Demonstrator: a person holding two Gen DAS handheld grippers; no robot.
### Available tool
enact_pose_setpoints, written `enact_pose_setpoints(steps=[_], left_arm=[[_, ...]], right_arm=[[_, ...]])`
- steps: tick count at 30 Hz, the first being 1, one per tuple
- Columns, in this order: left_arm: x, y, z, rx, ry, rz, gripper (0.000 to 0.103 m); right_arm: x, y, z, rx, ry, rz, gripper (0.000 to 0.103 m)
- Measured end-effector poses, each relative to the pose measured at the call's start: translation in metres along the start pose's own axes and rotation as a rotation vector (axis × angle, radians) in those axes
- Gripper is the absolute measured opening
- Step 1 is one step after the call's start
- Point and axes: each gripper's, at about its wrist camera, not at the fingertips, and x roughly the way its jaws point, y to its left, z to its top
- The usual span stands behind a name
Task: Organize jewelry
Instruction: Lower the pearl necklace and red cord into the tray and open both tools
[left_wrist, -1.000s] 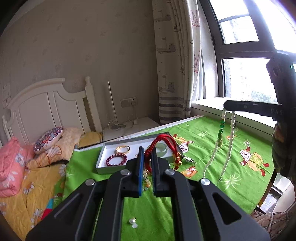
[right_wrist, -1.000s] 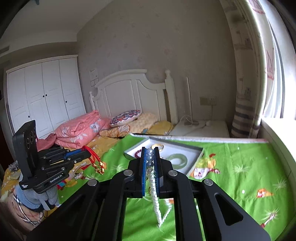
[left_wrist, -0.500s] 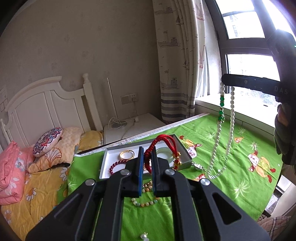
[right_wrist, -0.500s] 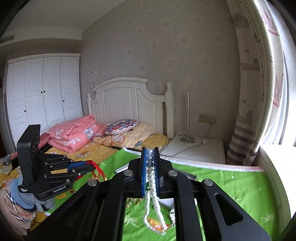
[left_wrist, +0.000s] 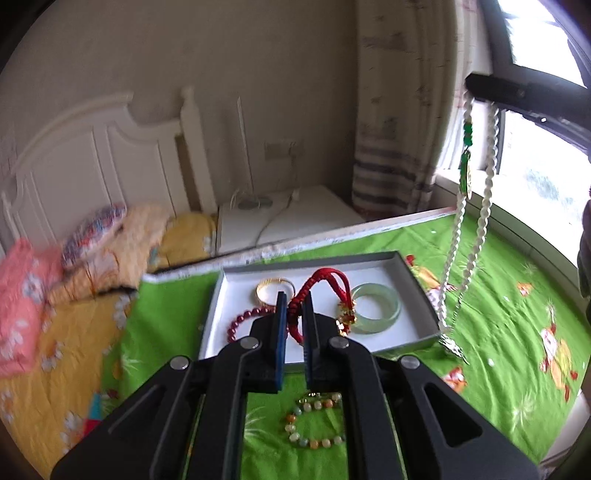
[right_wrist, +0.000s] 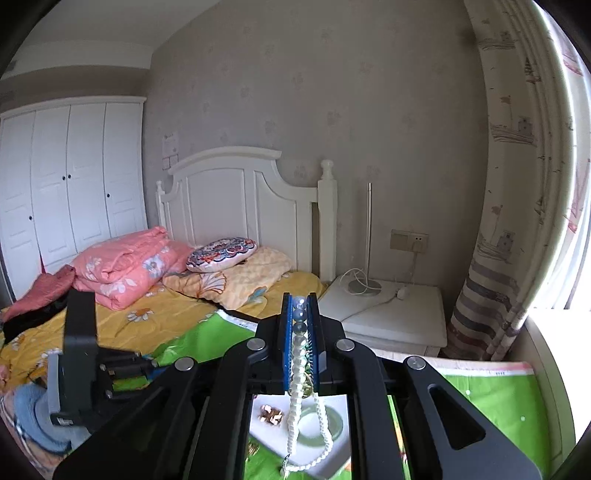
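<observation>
My left gripper (left_wrist: 293, 299) is shut on a red cord bracelet (left_wrist: 325, 284) with gold charms, held just over the white tray (left_wrist: 406, 269). In the tray lie a gold bangle (left_wrist: 275, 286), a dark red bead bracelet (left_wrist: 240, 325) and a jade bangle (left_wrist: 376, 308). At upper right my right gripper (left_wrist: 480, 86) is shut on a long pearl necklace (left_wrist: 480, 221), which hangs down beside the tray's right edge. In the right wrist view the pearls (right_wrist: 295, 406) run between the pads of the right gripper (right_wrist: 300, 299), above the tray (right_wrist: 266, 428). The left gripper (right_wrist: 125, 365) shows at the left.
A multicoloured bead bracelet (left_wrist: 314, 424) lies on the green cartoon cloth (left_wrist: 498, 314) in front of the tray. Beyond the table stand a bed (right_wrist: 166, 314) with pillows, a white nightstand (right_wrist: 388, 314), a curtain (right_wrist: 517, 221) and the window sill at right.
Both grippers moved toward the tray, each still holding its piece. The necklace rose and swung over to the tray's right edge. The red bracelet now hangs over the tray.
</observation>
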Motion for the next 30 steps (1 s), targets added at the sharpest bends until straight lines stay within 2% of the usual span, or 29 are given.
enact_pose_setpoints(steps=[6,13,15,19,20,22,23,24,27,30], left_arm=[[0.05,0.013,-0.003,-0.082,0.051,-0.01,0.007],[0.098,0.019,-0.005,-0.132,0.104,-0.06,0.007],[0.113,0.022,-0.008,-0.162,0.132,-0.082,0.007],[0.146,0.024,-0.019,-0.18,0.211,-0.087,0.007],[0.153,0.023,-0.022,-0.177,0.227,-0.081,0.01],[0.162,0.023,-0.027,-0.173,0.253,-0.069,0.027],[0.164,0.025,-0.029,-0.176,0.259,-0.066,0.049],[0.165,0.026,-0.032,-0.181,0.26,-0.051,0.065],[0.164,0.032,-0.035,-0.194,0.256,-0.051,0.074],[0.159,0.036,-0.038,-0.195,0.259,-0.035,0.084]], right_arm=[[0.062,0.002,0.007,0.028,0.031,-0.004,0.01],[0.116,-0.002,-0.015,0.083,0.081,0.029,0.01],[0.131,-0.002,-0.03,0.068,0.123,0.039,0.01],[0.174,-0.005,-0.074,-0.02,0.291,0.028,0.01],[0.184,-0.008,-0.085,-0.039,0.333,0.022,0.01],[0.2,-0.02,-0.108,-0.032,0.409,0.015,0.01],[0.203,-0.027,-0.116,-0.008,0.433,0.02,0.01],[0.205,-0.034,-0.124,0.027,0.455,0.033,0.01],[0.203,-0.048,-0.139,0.112,0.486,0.075,0.01],[0.199,-0.056,-0.149,0.132,0.521,0.044,0.01]])
